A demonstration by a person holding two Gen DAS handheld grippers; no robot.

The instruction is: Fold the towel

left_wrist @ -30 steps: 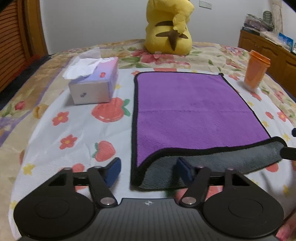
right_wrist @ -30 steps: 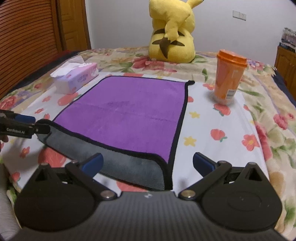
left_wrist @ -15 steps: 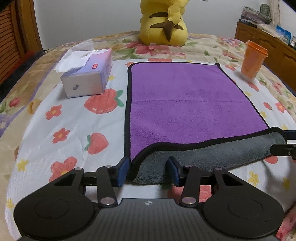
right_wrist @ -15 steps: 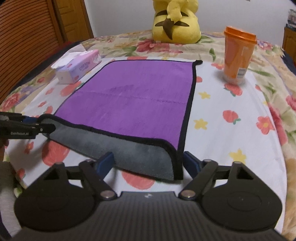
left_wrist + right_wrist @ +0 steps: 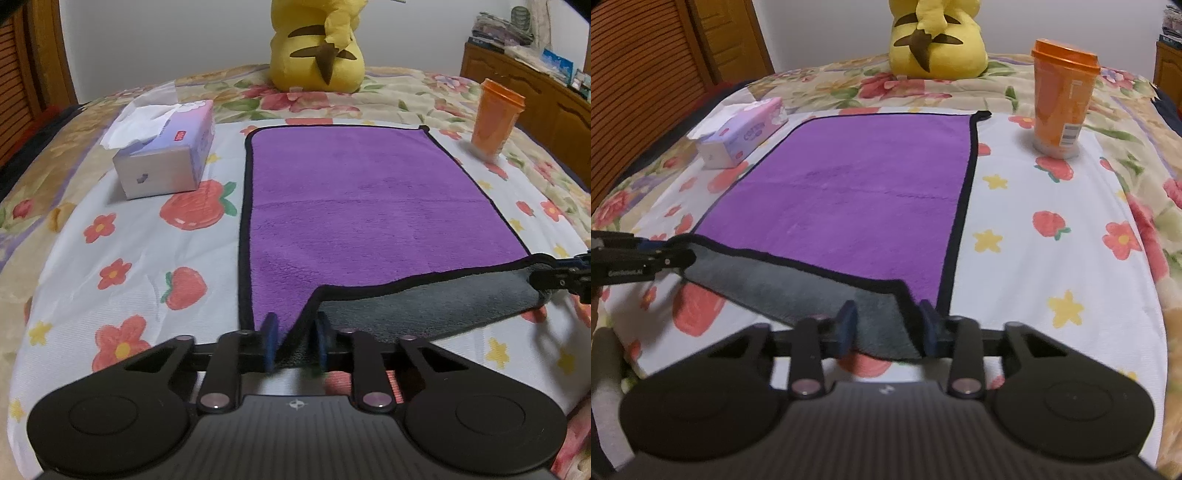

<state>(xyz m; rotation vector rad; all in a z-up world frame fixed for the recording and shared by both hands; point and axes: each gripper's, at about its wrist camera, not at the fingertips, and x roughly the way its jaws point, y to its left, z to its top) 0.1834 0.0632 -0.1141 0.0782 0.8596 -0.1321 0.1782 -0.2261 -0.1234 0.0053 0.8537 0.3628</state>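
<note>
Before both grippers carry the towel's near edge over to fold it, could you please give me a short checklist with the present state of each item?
1. Left gripper holds its near corner of the towel: ok, cloth sits between the fingers.
2. Right gripper holds the other near corner: ok.
3. Near edge lifted, grey underside showing: ok.
4. Far edge lying flat on the bed sheet: ok.
5. Tissue box clear of the towel: ok, it stands beside the left edge.
6. Orange cup clear of the fold path: ok, upright and apart from the right edge.
</note>
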